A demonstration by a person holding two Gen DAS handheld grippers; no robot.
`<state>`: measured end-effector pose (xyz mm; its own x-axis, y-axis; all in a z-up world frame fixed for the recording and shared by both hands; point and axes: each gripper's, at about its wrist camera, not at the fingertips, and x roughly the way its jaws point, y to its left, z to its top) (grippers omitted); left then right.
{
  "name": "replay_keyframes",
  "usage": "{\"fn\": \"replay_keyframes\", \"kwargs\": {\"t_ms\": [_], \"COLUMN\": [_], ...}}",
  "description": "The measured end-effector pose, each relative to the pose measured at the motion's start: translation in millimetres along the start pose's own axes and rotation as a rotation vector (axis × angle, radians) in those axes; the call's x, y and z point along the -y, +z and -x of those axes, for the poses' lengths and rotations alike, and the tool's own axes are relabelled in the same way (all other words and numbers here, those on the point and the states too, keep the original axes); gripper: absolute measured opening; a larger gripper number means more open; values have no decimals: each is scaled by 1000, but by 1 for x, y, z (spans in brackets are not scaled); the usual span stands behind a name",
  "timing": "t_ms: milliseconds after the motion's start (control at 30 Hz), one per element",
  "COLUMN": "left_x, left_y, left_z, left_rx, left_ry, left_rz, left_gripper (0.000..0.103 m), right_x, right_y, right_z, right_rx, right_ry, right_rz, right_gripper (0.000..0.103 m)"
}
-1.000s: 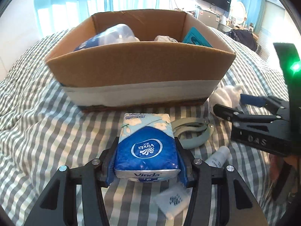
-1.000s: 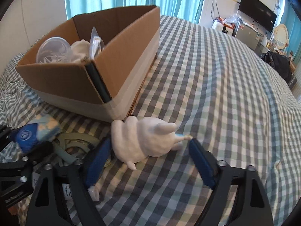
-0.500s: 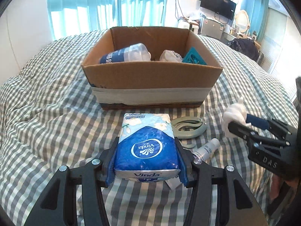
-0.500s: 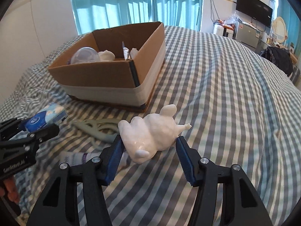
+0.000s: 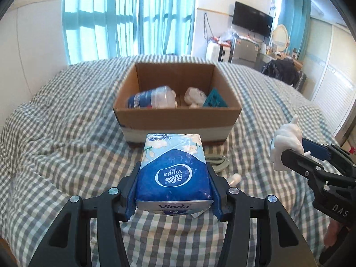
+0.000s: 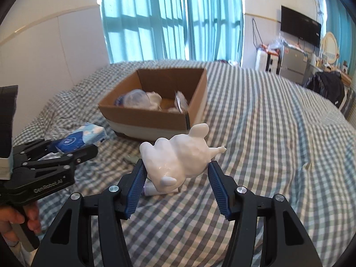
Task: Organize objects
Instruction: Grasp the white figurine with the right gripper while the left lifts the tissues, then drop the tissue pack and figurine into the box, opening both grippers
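Note:
My left gripper (image 5: 174, 189) is shut on a blue Vinda tissue pack (image 5: 173, 171) and holds it above the checked bed, short of the open cardboard box (image 5: 178, 113). My right gripper (image 6: 176, 179) is shut on a white animal figurine (image 6: 180, 159), lifted off the bed to the right of the box (image 6: 155, 120). The figurine also shows in the left wrist view (image 5: 286, 144), and the tissue pack in the right wrist view (image 6: 82, 136). The box holds a clear bottle (image 5: 152, 100), a white item (image 5: 194, 95) and a teal item (image 5: 214, 99).
A grey-green clip-like object (image 5: 219, 162) and a small white tube (image 5: 234, 179) lie on the checked bedcover (image 5: 66, 133) in front of the box. Curtained windows, a wall TV and a dresser stand beyond the bed.
Both grippers have risen and pulled back from the box with their loads. The right gripper closed on the figurine and lifted it off the bed.

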<state>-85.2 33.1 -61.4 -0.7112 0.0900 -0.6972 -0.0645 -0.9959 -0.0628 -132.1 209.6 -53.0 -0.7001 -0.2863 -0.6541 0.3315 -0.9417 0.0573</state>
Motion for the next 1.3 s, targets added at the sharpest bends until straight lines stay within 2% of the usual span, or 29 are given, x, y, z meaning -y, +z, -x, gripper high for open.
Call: {"fn": "replay_keyframes", "kwargs": {"t_ms": [300,567,733,900,1100,1300], "left_x": [-6,-10,-14,-22,-25,-26], "left_y": [41,95,129,151,159,153], "left_z": [30,22,-5,-51,-105,-149], "left_rx": [109,181,194,169,126,81], "left_ry": [-7,-7,1,9,17,9], "left_rz": [5,-20,-29,-31,-46,-72], "left_gripper": [54,54,54,54,53,54], "right_x": [-18,-16,-14,-9,-5,1], "right_y": [44,95,128,156,179,183], "right_z": [30,19,-3,-43,-107,-161], "right_rx": [96,140,160,154,121,70], "right_ry": [-3,7,13,25,51,51], "right_rz": [82,99,110,110,107,119], "right_gripper": [56,56,56,56,56,56]}}
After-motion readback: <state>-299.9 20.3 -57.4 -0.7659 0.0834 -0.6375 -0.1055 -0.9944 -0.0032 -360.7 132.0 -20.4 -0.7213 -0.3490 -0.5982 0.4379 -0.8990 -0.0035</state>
